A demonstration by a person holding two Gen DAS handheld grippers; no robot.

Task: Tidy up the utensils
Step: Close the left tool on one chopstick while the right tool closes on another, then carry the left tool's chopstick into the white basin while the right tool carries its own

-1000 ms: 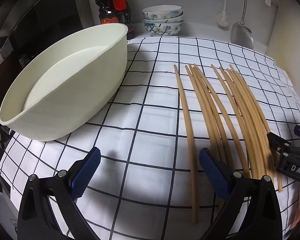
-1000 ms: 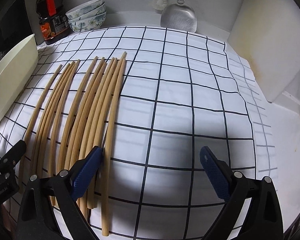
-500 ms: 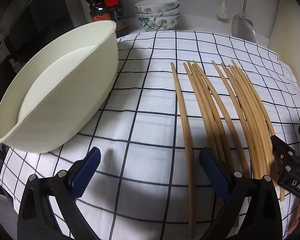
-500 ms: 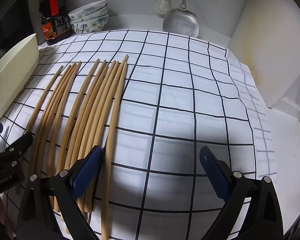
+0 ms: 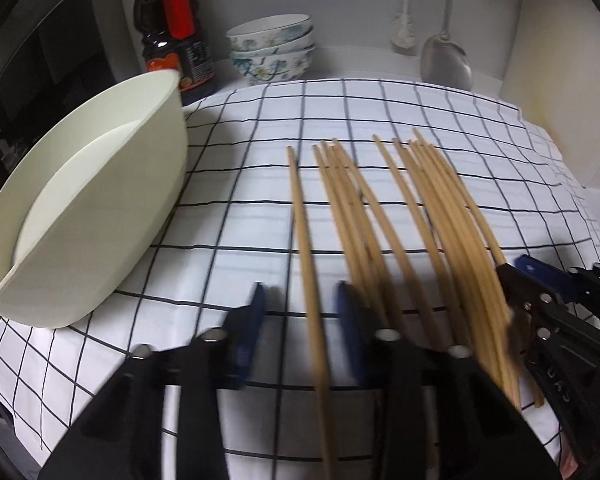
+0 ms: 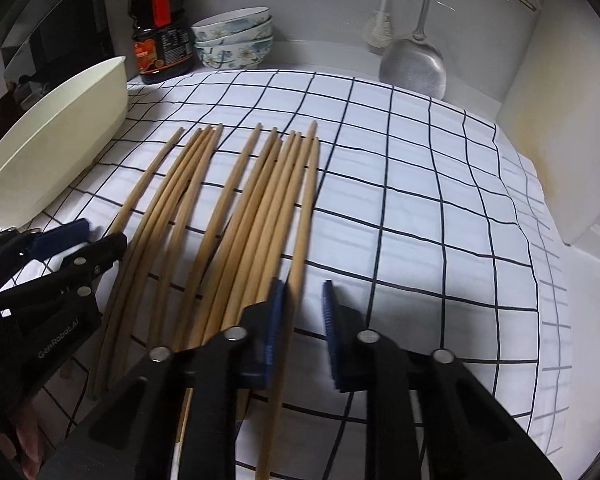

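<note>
Several long wooden chopsticks (image 5: 380, 220) (image 6: 240, 208) lie side by side on a white black-checked cloth (image 5: 220, 220). My left gripper (image 5: 300, 320) is low over their near ends. Its jaws are closing around the leftmost chopstick (image 5: 300, 216), with gaps still showing on both sides. My right gripper (image 6: 304, 320) is closing too. The rightmost chopstick (image 6: 306, 208) lies between its jaws against the left pad, clear of the right pad. Each gripper shows at the edge of the other's view, the right gripper (image 5: 520, 276) and the left gripper (image 6: 80, 248). A cream oval tub (image 5: 100, 220) (image 6: 60, 140) stands to the left.
At the back stand a dark sauce bottle (image 5: 172, 40), stacked floral bowls (image 5: 272, 48) and a hanging metal spatula (image 6: 414, 68). A white board (image 6: 560, 140) leans on the right. A person's fingers (image 6: 24, 440) show at the lower left of the right wrist view.
Both grippers' jaws have gone from wide apart to narrow. The left gripper shifted right, so the leftmost chopstick now lies between its jaws. The rightmost chopstick has come between the right gripper's jaws.
</note>
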